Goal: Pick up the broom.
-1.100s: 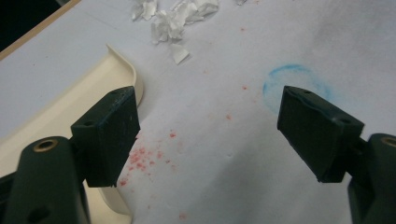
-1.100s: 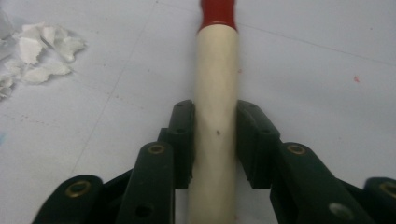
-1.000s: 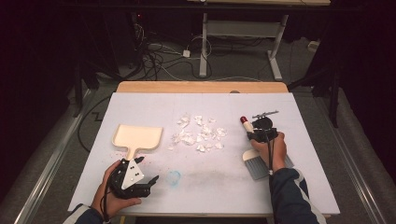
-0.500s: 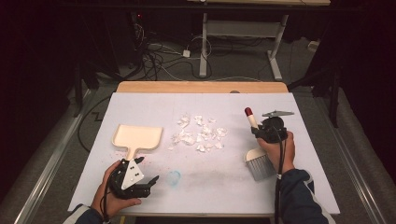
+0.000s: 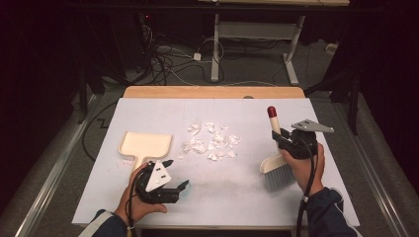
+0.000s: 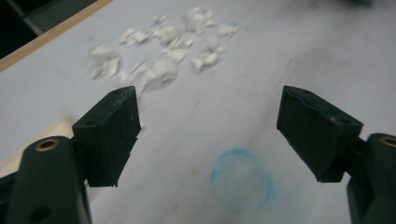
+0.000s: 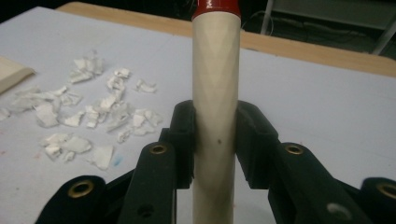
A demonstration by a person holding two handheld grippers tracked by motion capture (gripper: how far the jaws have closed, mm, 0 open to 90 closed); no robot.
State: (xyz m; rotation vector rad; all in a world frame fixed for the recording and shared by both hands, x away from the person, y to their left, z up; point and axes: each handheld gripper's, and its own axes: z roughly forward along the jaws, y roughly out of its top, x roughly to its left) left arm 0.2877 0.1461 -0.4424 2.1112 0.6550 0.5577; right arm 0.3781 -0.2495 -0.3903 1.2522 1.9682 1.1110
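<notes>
A heap of torn white paper scraps lies mid-table, also seen in the left gripper view and the right gripper view. A cream dustpan rests to its left, handle toward me. My right gripper is shut on the cream handle of a small brush, which has a red tip and grey bristles near the table. My left gripper hovers open just right of the dustpan handle, jaws wide apart over a faint blue ring.
The white table top has a wooden strip along its far edge. Beyond it stand a desk frame and floor cables. Dark floor borders both sides.
My right gripper has lifted the brush and carried it right and up, turning the handle more upright. The left gripper has stayed put, open.
</notes>
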